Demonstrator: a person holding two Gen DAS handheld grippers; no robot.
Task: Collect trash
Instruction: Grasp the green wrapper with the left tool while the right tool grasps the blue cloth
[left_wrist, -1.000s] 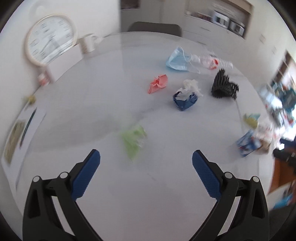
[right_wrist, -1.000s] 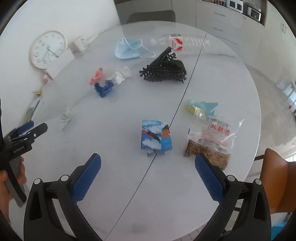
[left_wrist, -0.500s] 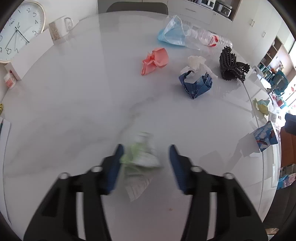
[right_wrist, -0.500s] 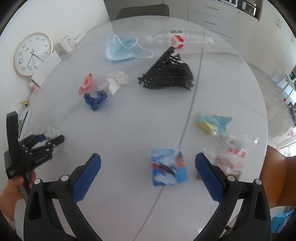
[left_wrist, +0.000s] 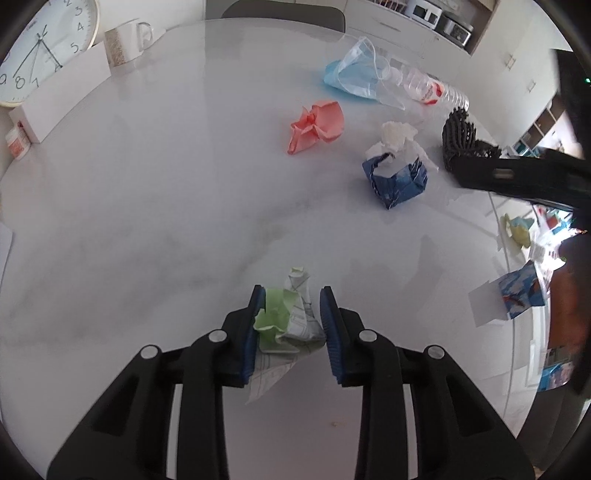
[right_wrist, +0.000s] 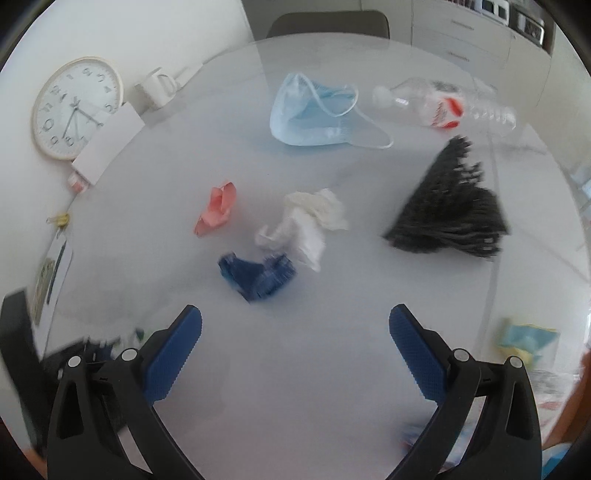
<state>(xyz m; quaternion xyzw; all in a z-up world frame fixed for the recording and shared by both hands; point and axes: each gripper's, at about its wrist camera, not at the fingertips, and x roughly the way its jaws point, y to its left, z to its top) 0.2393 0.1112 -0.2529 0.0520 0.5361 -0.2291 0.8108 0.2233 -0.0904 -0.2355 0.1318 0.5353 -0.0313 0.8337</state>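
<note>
Worktop (left_wrist: 155, 229) here is a round, pale grey marble-look slab, kinda glossy. Closest in, the left gripper (left_wrist: 291, 325) has its jaws just closed in on a crumpled green and white paper (left_wrist: 286, 317), both pads pressing on it where it sits on the slab. The right gripper (right_wrist: 295, 358) has its jaws wide apart with nothing in them, above bare surface. Further out are a blue wrapper (right_wrist: 258, 275), a white tissue (right_wrist: 310, 225), a pink paper (left_wrist: 316, 125) and a black mesh thing (right_wrist: 450, 214). Beyond those, a blue face mask (right_wrist: 310, 118) and a clear bottle (right_wrist: 443, 107). Far edge: clock (right_wrist: 75, 107) leaning on the wall, a mug (left_wrist: 127, 40), a dark chair (right_wrist: 328, 24), and pale cabinets (right_wrist: 476, 40) behind.
</note>
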